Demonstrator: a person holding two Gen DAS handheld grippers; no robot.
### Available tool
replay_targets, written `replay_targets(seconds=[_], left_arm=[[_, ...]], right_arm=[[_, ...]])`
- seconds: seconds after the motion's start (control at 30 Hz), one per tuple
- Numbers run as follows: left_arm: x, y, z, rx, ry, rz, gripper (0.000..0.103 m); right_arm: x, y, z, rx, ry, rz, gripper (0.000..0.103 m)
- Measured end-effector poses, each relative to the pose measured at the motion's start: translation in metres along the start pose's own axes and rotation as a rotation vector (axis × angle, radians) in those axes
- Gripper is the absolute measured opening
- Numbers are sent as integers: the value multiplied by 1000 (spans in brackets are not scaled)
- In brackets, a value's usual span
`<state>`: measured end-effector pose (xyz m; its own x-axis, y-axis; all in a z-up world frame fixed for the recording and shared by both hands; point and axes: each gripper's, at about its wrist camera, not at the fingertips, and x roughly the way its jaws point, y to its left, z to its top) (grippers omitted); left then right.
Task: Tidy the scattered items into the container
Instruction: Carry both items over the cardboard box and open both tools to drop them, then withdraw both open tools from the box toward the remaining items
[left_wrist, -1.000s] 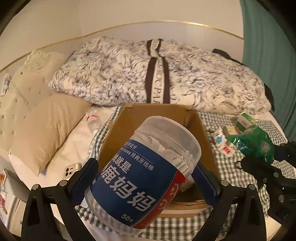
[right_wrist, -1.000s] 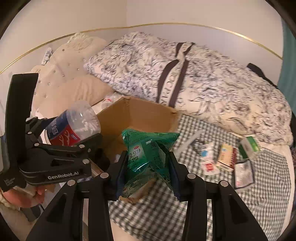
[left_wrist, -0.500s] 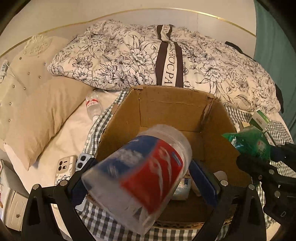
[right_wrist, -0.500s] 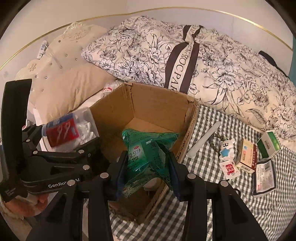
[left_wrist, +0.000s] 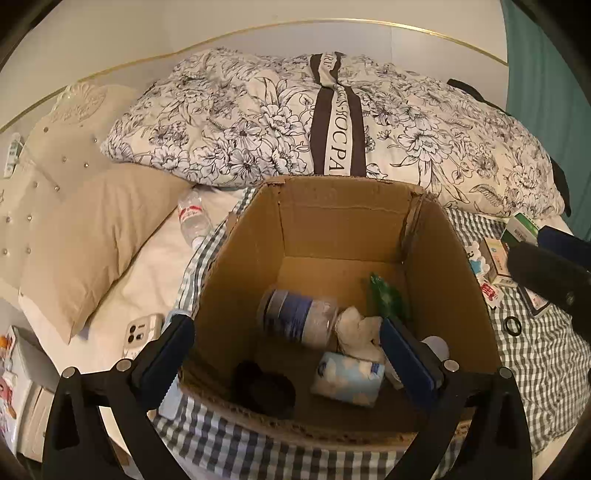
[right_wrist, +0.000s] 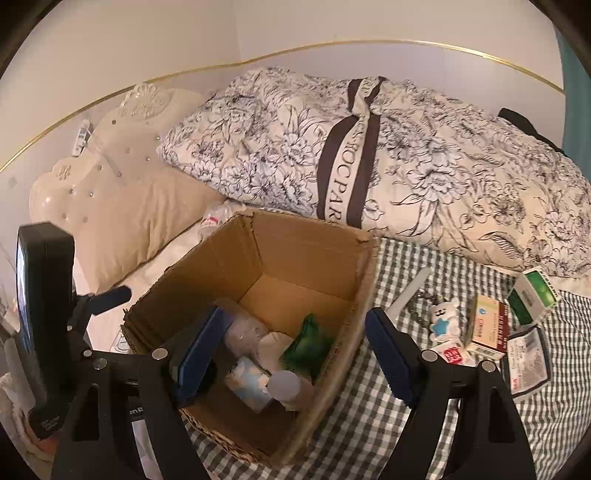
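The open cardboard box (left_wrist: 343, 229) (right_wrist: 303, 251) stands on a checked cloth on the bed. Inside lie a clear jar with a blue label (left_wrist: 299, 317), a green packet (left_wrist: 388, 299) (right_wrist: 306, 343), a pale blue tissue pack (left_wrist: 347, 376), crumpled white paper and a dark item. My left gripper (left_wrist: 291, 354) hangs open over the box's near rim with nothing between its fingers. My right gripper (right_wrist: 297, 354) is over the box's right side; its jaws are opening and hold nothing. To the right on the cloth lie a bear keychain (right_wrist: 443, 321), a yellow-red carton (right_wrist: 487, 325), a green-white carton (right_wrist: 532, 295) and sachets.
A floral duvet (left_wrist: 332, 122) is bunched behind the box. A beige pillow (left_wrist: 99, 236), a small water bottle (left_wrist: 192, 218) and a phone (left_wrist: 140, 332) lie to its left. A white stick (right_wrist: 410, 291) rests beside the box. A teal curtain hangs at the far right.
The jar has left my left gripper and now lies in the box. The green packet has dropped from my right gripper into the box, and those jaws have spread apart.
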<state>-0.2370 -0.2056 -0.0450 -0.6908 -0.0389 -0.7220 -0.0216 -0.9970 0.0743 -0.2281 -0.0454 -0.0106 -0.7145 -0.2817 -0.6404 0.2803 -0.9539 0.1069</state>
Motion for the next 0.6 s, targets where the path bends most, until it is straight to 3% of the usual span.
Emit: replay_targets(seconds=[0.3,0.6], left_arm=[[-35,-17,-13,3,-11,-23,103],[-88,-45,-23,-7,-73,-60,103]], right_arm=[[-41,-18,-14,38,-6,-26,79],[-96,-32,-37,68,-50,-56,80]])
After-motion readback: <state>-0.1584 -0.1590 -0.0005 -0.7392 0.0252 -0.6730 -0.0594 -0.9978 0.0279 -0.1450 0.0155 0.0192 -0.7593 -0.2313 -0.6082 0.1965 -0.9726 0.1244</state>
